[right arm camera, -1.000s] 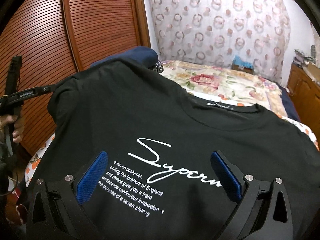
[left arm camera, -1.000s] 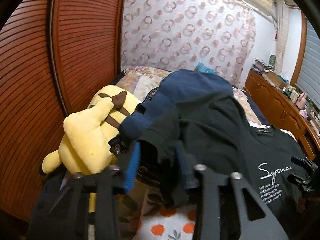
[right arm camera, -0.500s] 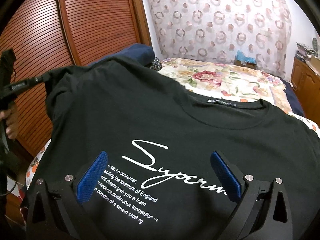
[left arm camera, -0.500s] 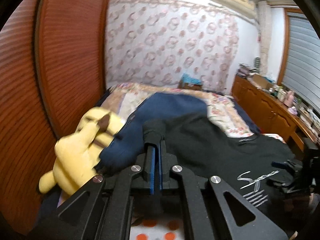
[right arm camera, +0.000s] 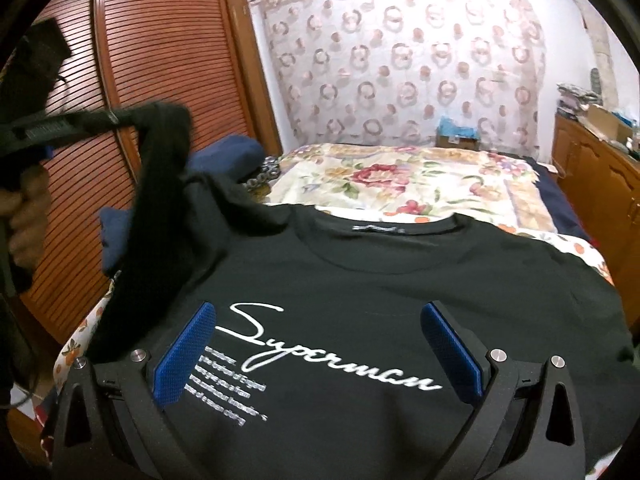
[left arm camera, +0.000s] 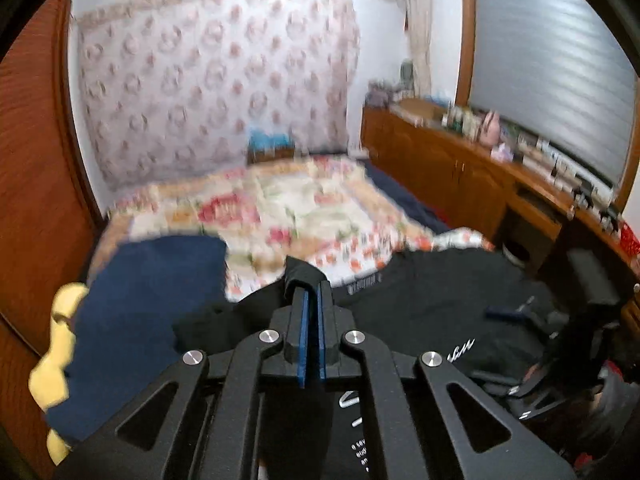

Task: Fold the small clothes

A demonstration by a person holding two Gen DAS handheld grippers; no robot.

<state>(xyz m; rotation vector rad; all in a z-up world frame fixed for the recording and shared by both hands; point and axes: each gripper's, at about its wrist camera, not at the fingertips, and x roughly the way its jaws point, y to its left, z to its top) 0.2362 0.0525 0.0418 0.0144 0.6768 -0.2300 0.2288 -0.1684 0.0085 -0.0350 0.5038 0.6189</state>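
Right wrist view: our left gripper (right arm camera: 116,118) pinches the sleeve of the limp, light black tee (right arm camera: 380,280) spread at the bed's (right arm camera: 420,176) near edge, where our right gripper (right arm camera: 320,344) hovers, jaws spread.

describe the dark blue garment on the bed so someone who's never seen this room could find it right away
Start at the bed with the floral cover, then go to its side nearest the brown slatted wardrobe doors. The dark blue garment lies there, between a yellow plush toy and the black t-shirt. Unlike the black shirt, it is plain navy with no white lettering.
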